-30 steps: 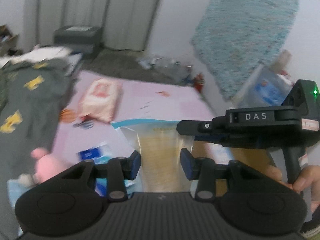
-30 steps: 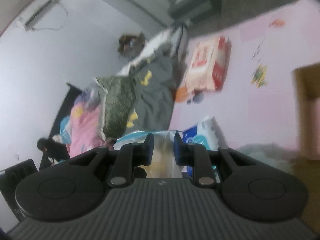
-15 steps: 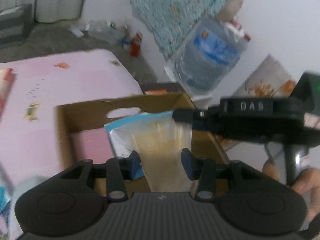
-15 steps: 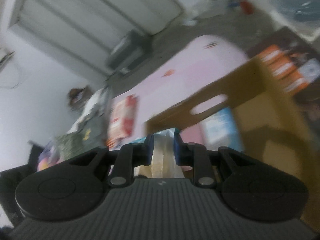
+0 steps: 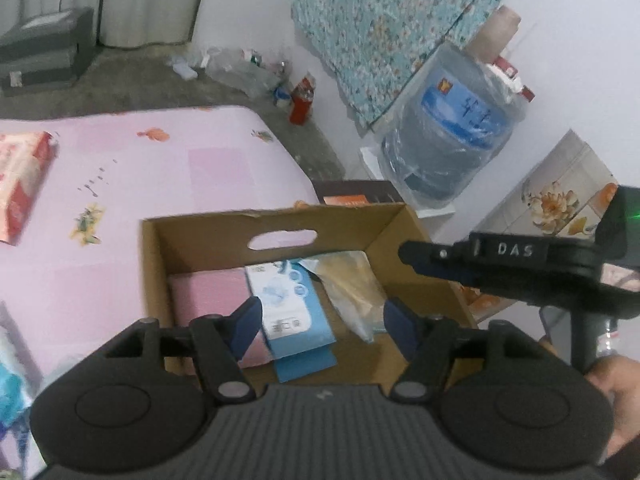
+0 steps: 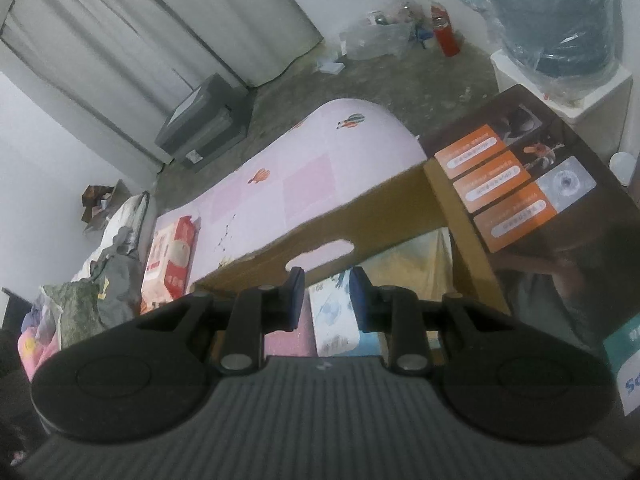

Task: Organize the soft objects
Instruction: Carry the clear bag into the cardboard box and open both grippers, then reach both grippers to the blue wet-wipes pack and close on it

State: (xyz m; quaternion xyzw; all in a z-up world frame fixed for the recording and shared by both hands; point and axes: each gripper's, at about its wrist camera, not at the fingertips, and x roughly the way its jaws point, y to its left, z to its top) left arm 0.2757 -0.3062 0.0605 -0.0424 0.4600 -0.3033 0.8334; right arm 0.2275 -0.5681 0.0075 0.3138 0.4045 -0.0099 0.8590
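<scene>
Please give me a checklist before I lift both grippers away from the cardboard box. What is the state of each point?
1. Clear bag inside the cardboard box: ok.
2. Left gripper jaws have just been opening and grip nothing: ok.
3. Right gripper jaws have just been opening, bag not between them: ok.
4. Bag settled flat: cannot tell.
5. Tissue pack and pink pack lie in the box: ok.

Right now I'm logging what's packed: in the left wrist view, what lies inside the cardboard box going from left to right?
Pink pack → blue-and-white tissue pack → clear bag with yellowish contents, all inside the cardboard box.
</scene>
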